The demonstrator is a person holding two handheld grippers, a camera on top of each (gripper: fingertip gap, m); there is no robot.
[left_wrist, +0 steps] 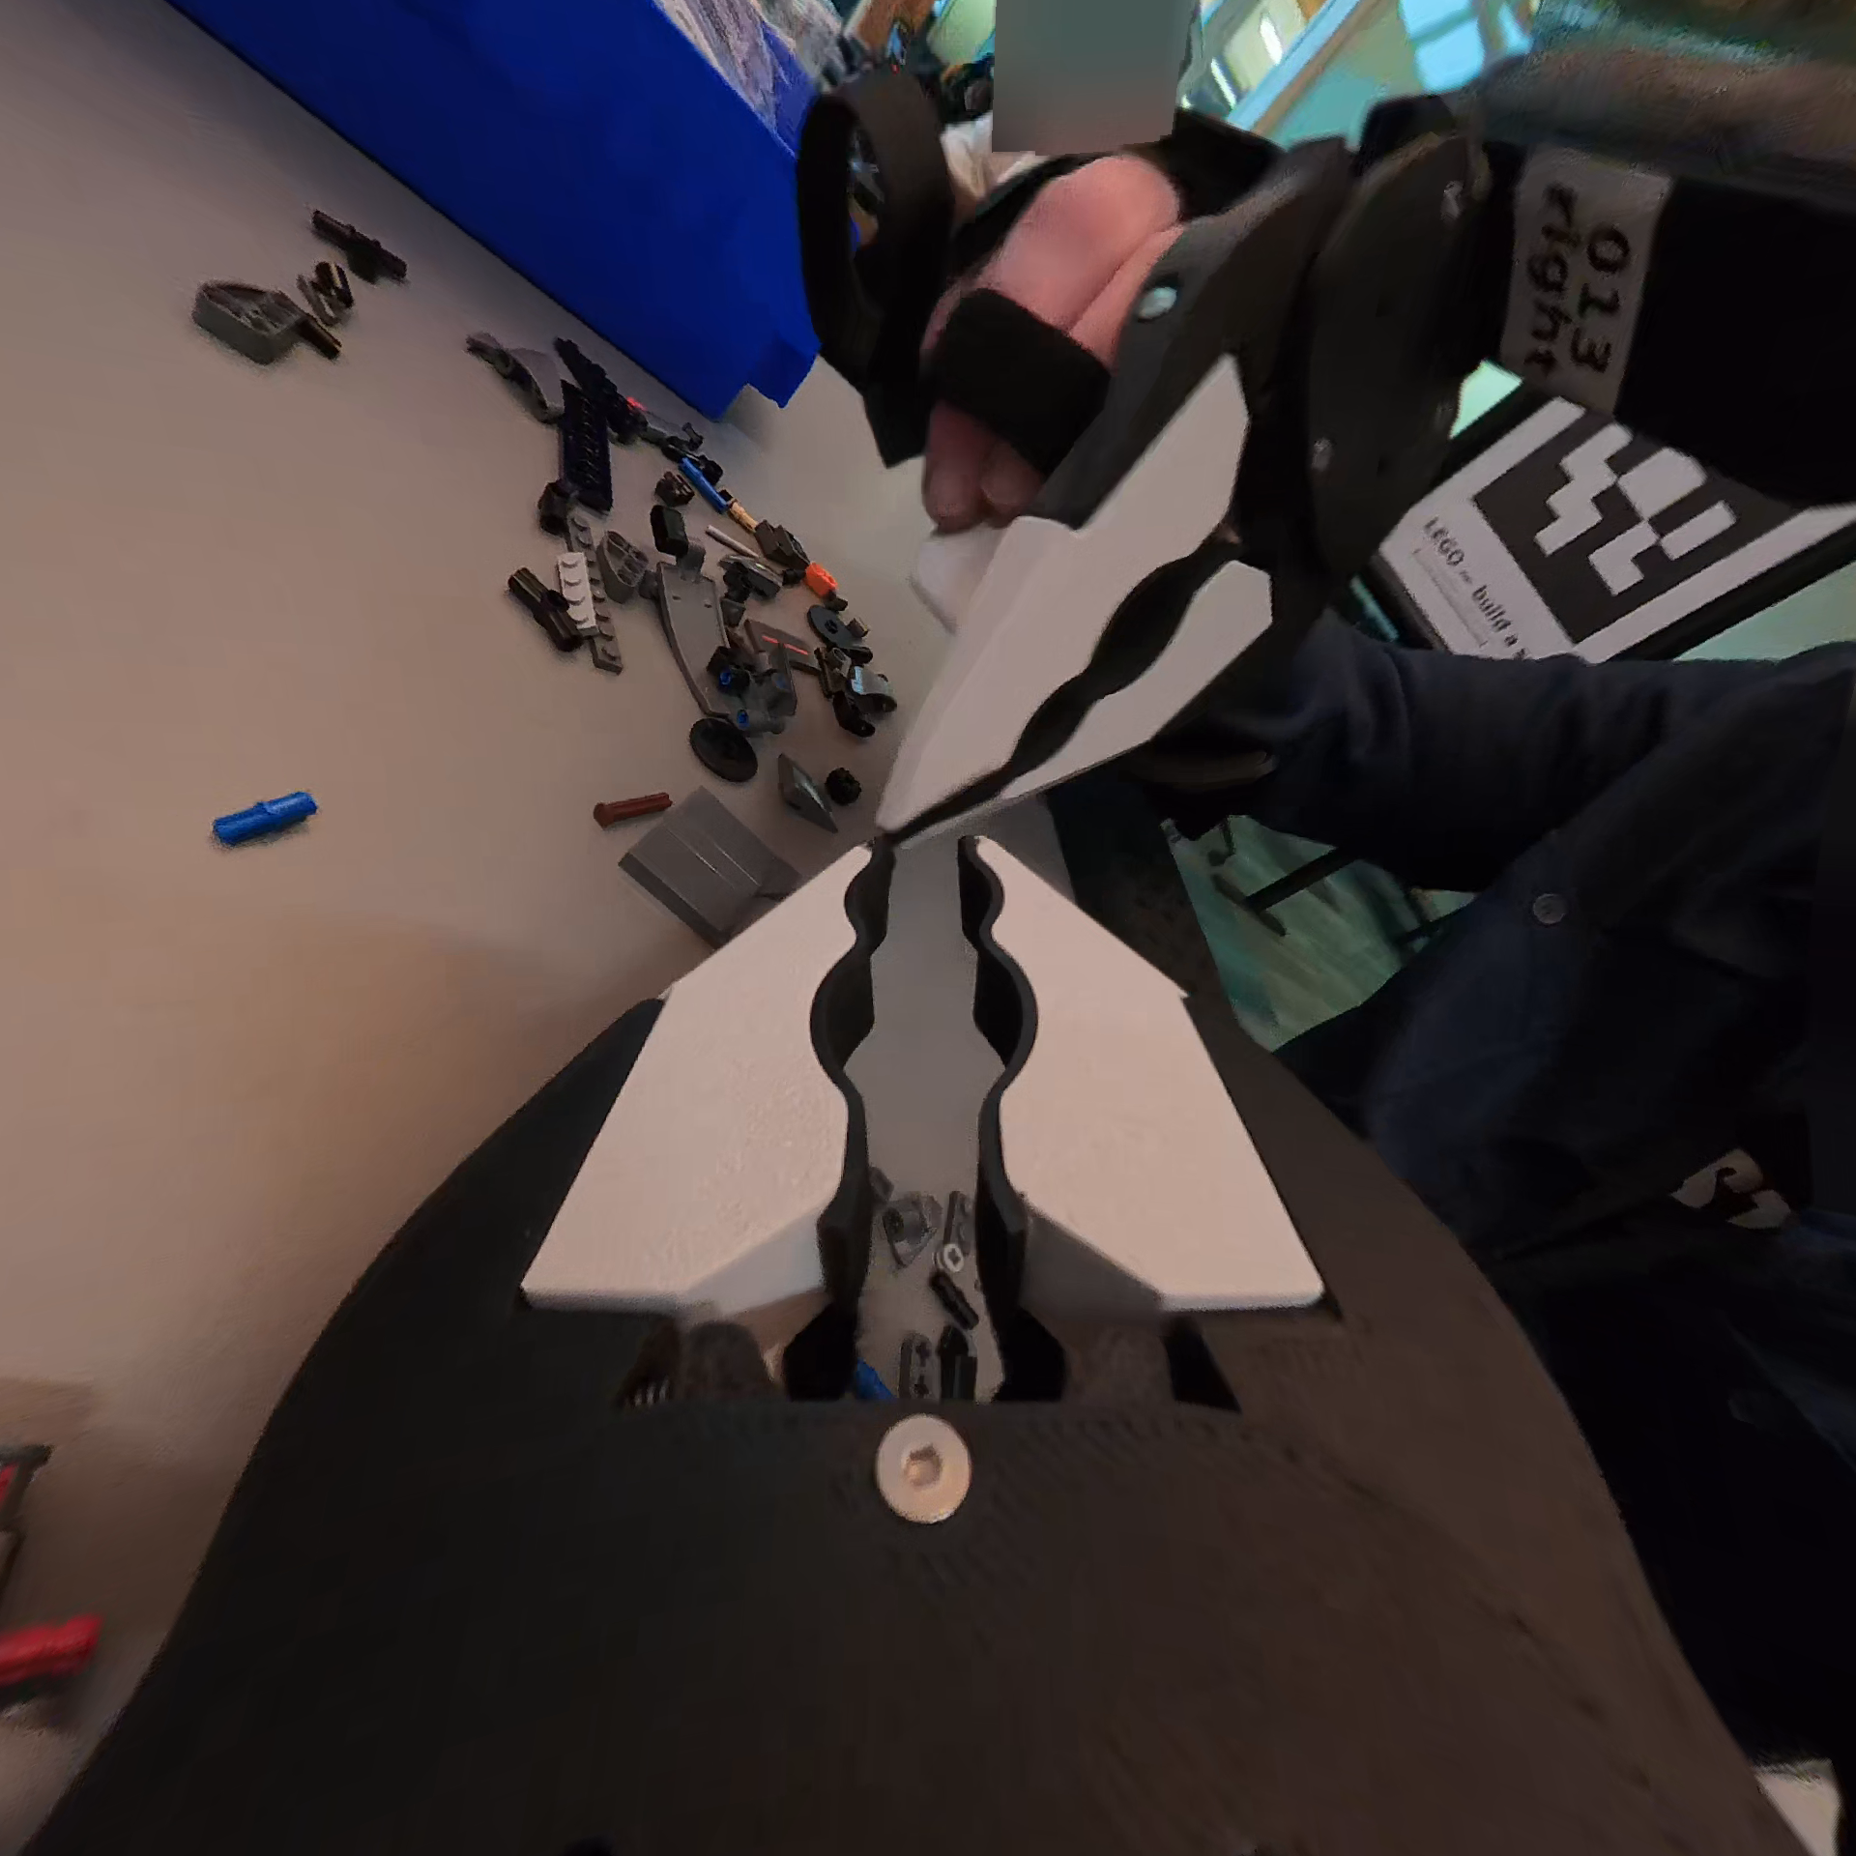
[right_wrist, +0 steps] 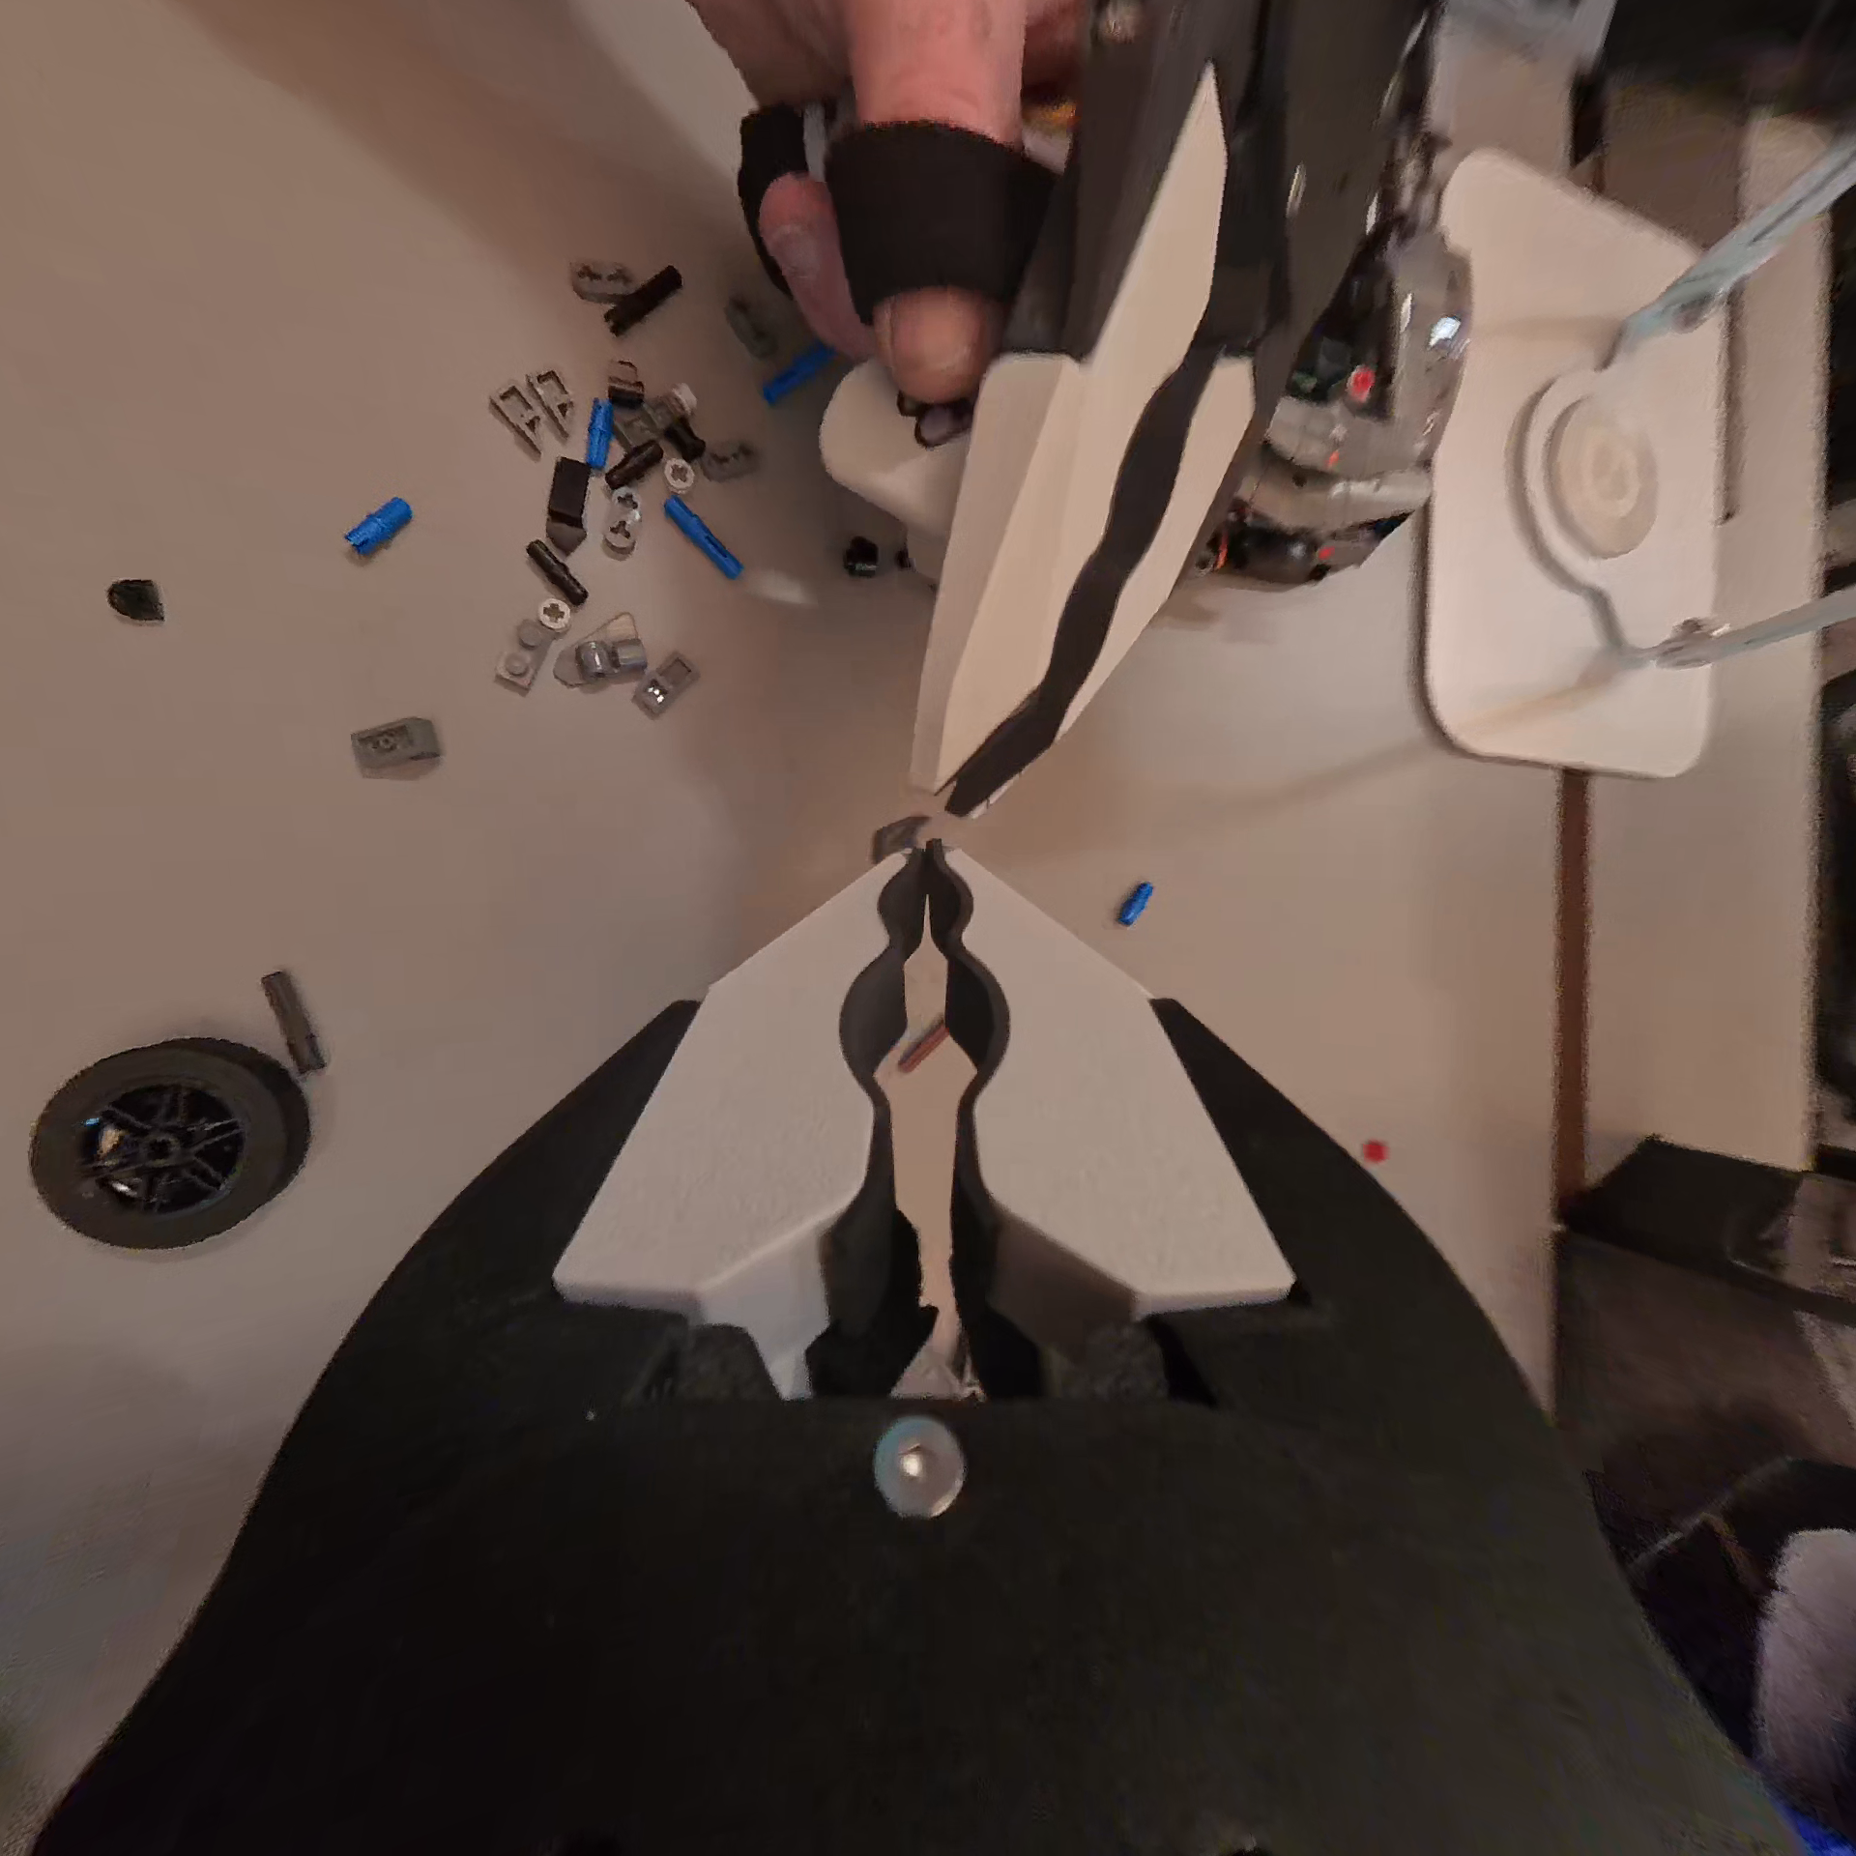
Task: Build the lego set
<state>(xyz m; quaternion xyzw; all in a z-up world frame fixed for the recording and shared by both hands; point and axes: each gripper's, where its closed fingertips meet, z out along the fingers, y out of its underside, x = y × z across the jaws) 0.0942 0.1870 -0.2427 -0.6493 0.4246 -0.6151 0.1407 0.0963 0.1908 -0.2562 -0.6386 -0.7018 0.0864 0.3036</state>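
Note:
In the right wrist view my right gripper point(right_wrist: 924, 852) is shut, with a small grey piece point(right_wrist: 899, 836) pinched at its very tips. My left gripper point(right_wrist: 954, 800) comes down from above, its tip almost touching that piece. In the left wrist view my left gripper point(left_wrist: 922, 847) stands narrowly open with nothing visible between its fingers. The right gripper point(left_wrist: 889, 834) reaches in from the upper right and meets its left fingertip. Loose Lego pieces lie in a pile on the beige table point(left_wrist: 301, 1004) in the left wrist view point(left_wrist: 703, 603) and in a smaller pile in the right wrist view point(right_wrist: 613, 482).
A blue bin point(left_wrist: 562, 171) stands at the table's back. A grey slope brick point(left_wrist: 703, 864), a blue pin point(left_wrist: 264, 816) and a dark red pin point(left_wrist: 631, 808) lie near the tips. A black wheel point(right_wrist: 166, 1140), a white stand point(right_wrist: 1577, 472) and a grey assembly point(right_wrist: 1336, 432) also show. The table edge point(right_wrist: 1567, 1004) is at right. Left and right tips are no more than a few centimetres apart.

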